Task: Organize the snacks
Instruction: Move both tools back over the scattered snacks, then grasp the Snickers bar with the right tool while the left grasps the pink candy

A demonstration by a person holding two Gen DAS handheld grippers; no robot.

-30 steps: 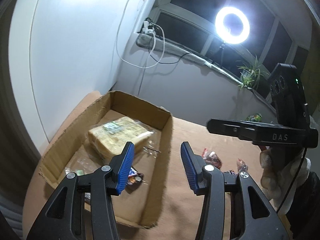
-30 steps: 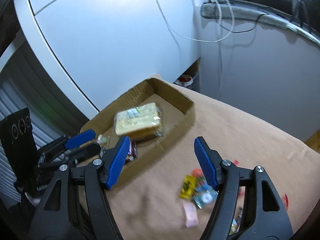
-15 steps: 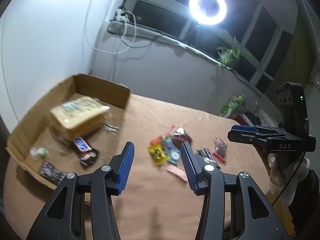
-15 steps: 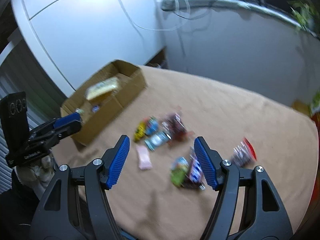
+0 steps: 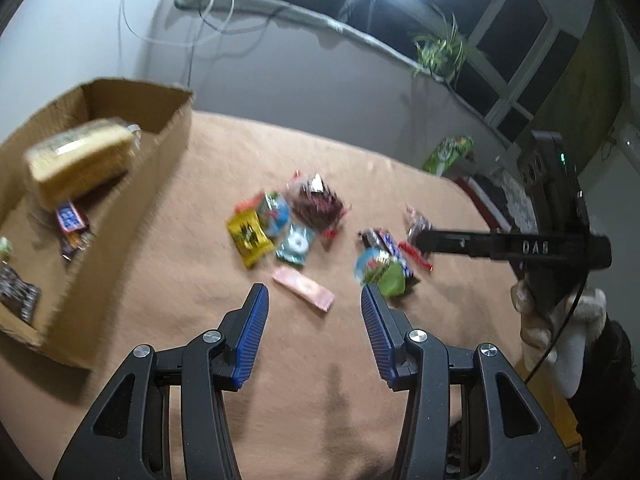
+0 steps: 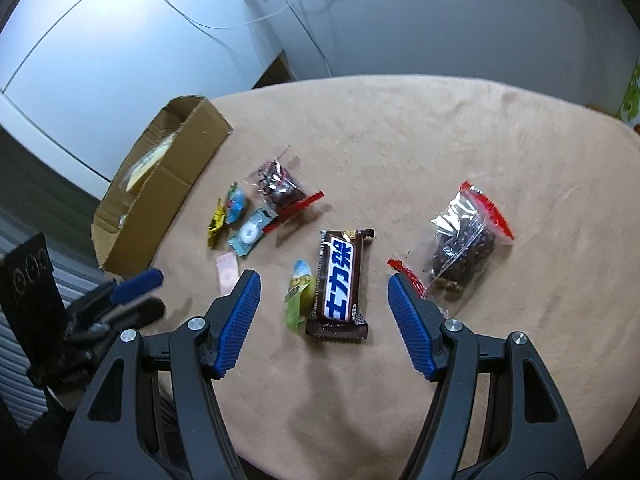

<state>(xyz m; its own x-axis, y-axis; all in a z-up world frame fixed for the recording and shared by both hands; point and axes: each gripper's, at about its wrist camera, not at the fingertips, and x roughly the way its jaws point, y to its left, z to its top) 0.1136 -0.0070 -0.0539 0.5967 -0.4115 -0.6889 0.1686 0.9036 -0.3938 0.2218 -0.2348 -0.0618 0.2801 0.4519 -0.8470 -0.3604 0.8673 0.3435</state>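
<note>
Both views have swung from the cardboard box (image 6: pixel 160 184) toward loose snacks. Right gripper (image 6: pixel 324 316), spread and empty, straddles the chocolate bar (image 6: pixel 340 280) lying on the near tabletop (image 6: pixel 440 128); left gripper (image 5: pixel 314 336) likewise released. Wrapper likely slippery, bar stiff: pinch its long sides.

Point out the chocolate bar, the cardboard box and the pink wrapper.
chocolate bar (image 6: pixel 339 280), right wrist view, blue label.
cardboard box (image 6: pixel 160 208), right wrist view, outer side wall.
pink wrapper (image 5: pixel 303 289), left wrist view, its middle.

Left gripper (image 5: pixel 314 330) and right gripper (image 6: pixel 323 318) both hover with jaws spread wide, holding nothing
</note>
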